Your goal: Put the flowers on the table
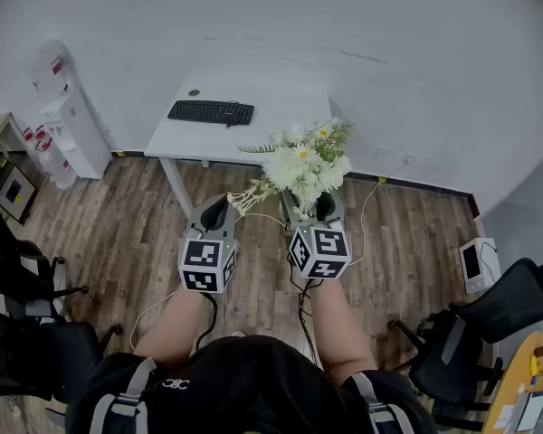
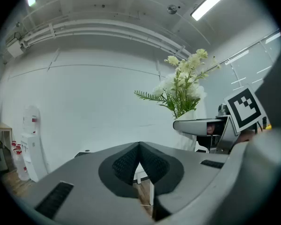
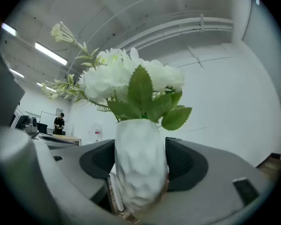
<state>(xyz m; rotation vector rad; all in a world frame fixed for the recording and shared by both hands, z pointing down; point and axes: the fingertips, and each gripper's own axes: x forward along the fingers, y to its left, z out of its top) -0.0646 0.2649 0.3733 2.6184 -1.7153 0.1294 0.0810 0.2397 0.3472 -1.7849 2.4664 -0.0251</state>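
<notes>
Head view puts the white table (image 1: 219,136) ahead, while the flowers (image 1: 306,165) hang over the floor, short of its near edge. Being top-heavy, the bunch could tip or slip (only the vase's sides are pinched). It has white blooms, green leaves and a dimpled white vase (image 3: 141,165), clamped by the right gripper (image 1: 310,205). The left gripper (image 2: 139,145) is closed and empty.

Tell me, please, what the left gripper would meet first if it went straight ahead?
Probably the white desk, near its front edge; nothing else shows before it, though depth is unclear.
</notes>
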